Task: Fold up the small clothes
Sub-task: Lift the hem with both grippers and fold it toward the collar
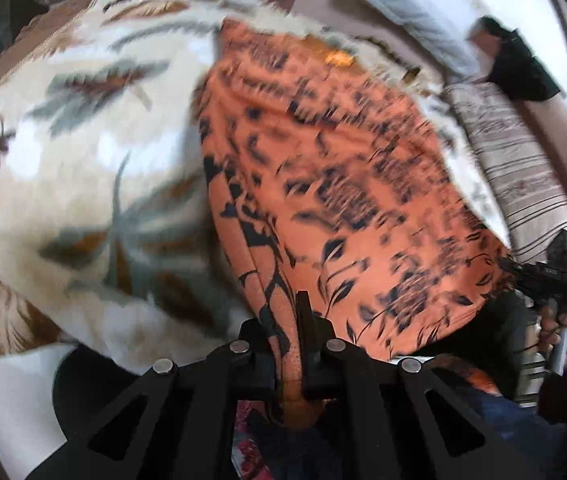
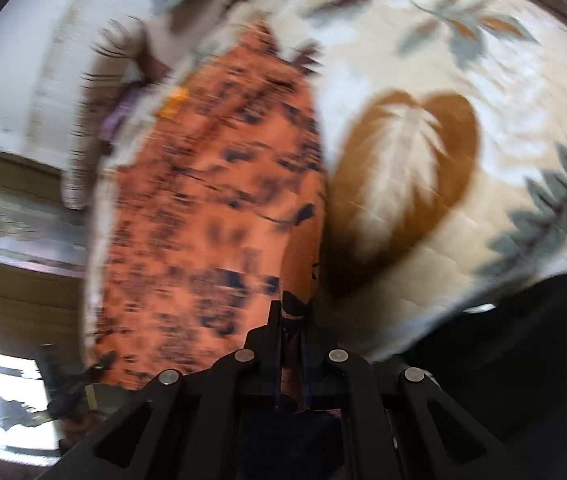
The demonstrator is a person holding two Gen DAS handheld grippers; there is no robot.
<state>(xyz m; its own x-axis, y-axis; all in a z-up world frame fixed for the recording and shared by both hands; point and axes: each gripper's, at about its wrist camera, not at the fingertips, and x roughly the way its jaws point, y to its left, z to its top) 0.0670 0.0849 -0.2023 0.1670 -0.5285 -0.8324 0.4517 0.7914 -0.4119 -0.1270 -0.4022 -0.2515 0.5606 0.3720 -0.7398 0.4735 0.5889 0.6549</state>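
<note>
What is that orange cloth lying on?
The orange cloth lies on a cream blanket with a leaf print, which shows all around it. Its near edge is pinched in both tools. Whatever is under the cloth's middle is covered.

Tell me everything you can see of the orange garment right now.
The orange garment is thin, soft-looking fabric printed with black leaves and branches, with a small yellow-orange patch near its far end. It lies stretched lengthwise across the cream leaf-patterned blanket, its near edge bunched into folds. Both grippers pinch that edge: the left gripper and the right gripper are each shut on a fold. Motion blur hides finer detail, including what kind of garment it is.
</note>
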